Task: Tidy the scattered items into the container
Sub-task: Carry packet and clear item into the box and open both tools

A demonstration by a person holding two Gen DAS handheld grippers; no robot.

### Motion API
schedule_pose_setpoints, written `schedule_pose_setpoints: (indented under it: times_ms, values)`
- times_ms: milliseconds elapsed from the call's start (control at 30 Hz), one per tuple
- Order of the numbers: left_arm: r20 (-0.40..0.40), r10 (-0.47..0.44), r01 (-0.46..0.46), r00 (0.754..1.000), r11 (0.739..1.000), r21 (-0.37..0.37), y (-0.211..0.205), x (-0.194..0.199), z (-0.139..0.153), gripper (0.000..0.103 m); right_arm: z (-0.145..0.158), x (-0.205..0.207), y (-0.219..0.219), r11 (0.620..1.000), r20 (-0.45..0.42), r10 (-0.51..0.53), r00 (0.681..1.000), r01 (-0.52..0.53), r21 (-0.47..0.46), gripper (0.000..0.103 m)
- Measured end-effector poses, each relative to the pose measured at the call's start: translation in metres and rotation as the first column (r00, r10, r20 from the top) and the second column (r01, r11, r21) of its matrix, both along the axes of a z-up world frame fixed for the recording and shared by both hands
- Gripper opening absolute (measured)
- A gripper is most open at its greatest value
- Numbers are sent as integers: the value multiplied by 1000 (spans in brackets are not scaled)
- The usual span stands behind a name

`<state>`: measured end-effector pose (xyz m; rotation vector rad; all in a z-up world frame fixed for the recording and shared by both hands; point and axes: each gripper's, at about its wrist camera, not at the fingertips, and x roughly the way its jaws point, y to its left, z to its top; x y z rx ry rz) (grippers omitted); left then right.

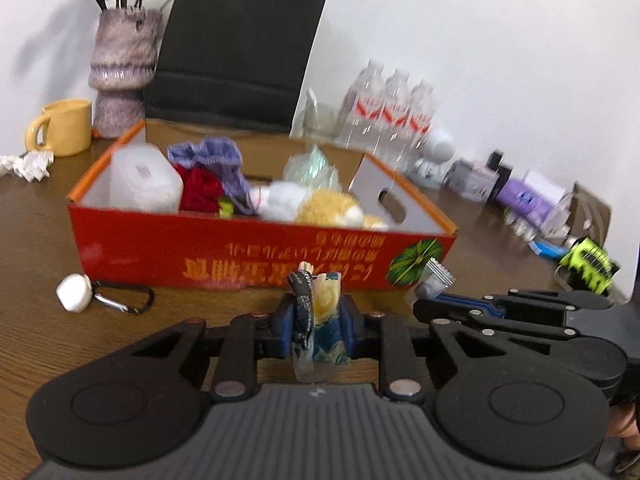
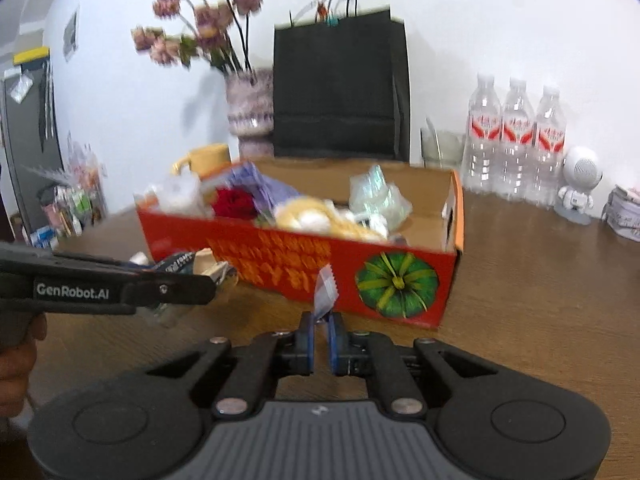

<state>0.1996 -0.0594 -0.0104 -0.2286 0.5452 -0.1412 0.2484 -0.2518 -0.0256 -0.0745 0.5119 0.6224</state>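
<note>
A red cardboard box (image 1: 240,252) with an orange rim stands on the wooden table and holds a plush toy (image 1: 328,208), a red rose, a purple pouch, a clear plastic tub and a plastic bag. My left gripper (image 1: 316,312) is shut on a small blue-and-yellow patterned item (image 1: 320,312), just in front of the box's near wall. My right gripper (image 2: 321,328) is shut on a small silvery sachet (image 2: 325,292), in front of the box (image 2: 304,264); it shows in the left wrist view (image 1: 434,280) too. A white earbud case with a carabiner (image 1: 76,292) lies left of the box.
Behind the box stand a black paper bag (image 1: 240,52), a vase with dried flowers (image 1: 120,72), a yellow mug (image 1: 64,126), several water bottles (image 2: 516,140) and a white robot figure (image 2: 578,188). Crumpled paper (image 1: 28,164) lies far left. Small clutter lines the right wall (image 1: 528,200).
</note>
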Motion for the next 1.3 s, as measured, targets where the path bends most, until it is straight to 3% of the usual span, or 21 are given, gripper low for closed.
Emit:
schedule_pose_setpoints:
  times_ms: [167, 267, 367, 500, 667, 833, 900, 967, 1033, 1100, 1133, 1200, 1267, 1300]
  values:
    - [70, -15, 13, 997, 1000, 24, 14, 9, 35, 24, 29, 6, 9, 998, 51, -29, 998, 25, 63, 6]
    - [124, -2, -4, 992, 999, 43, 23, 25, 55, 24, 42, 26, 19, 995, 66, -65, 996, 60, 78, 6]
    - [143, 21, -23, 989, 1000, 13, 33, 50, 64, 24, 48, 55, 27, 991, 47, -95, 994, 90, 96, 6]
    - [140, 33, -28, 990, 999, -40, 44, 78, 59, 24, 43, 95, 33, 985, 2, -139, 990, 138, 101, 6]
    - [77, 38, -37, 996, 999, -15, 52, 115, 41, 24, 32, 138, 39, 978, -47, -197, 979, 200, 67, 6]
    - [5, 11, -11, 1000, 1000, -7, 53, 140, 22, 25, 18, 158, 48, 981, -86, -191, 978, 193, 9, 7]
    - [7, 4, -4, 1000, 1000, 11, 51, 143, 20, 27, 14, 161, 51, 983, -96, -185, 978, 184, -10, 8]
    - [5, 7, -7, 1000, 1000, 19, 51, 144, 19, 37, 11, 162, 51, 982, -107, -189, 976, 188, -22, 13]
    - [-1, 17, -17, 1000, 1000, 16, 51, 144, 18, 52, 10, 162, 51, 981, -116, -194, 974, 192, -29, 22]
    - [0, 29, -29, 1000, 1000, 11, 51, 142, 19, 67, 11, 161, 51, 981, -122, -196, 973, 194, -26, 56]
    - [4, 31, -31, 1000, 999, 14, 51, 140, 21, 77, 12, 159, 50, 980, -117, -198, 973, 196, -26, 62]
    - [28, 29, -30, 999, 999, 23, 49, 138, 25, 86, 16, 155, 51, 979, -97, -202, 975, 200, -32, 78]
    - [45, 27, -28, 999, 999, 28, 47, 135, 29, 103, 20, 153, 51, 979, -91, -202, 975, 199, -35, 95]
    - [55, 31, -33, 998, 999, 34, 45, 132, 31, 103, 22, 152, 51, 980, -90, -199, 976, 196, -38, 101]
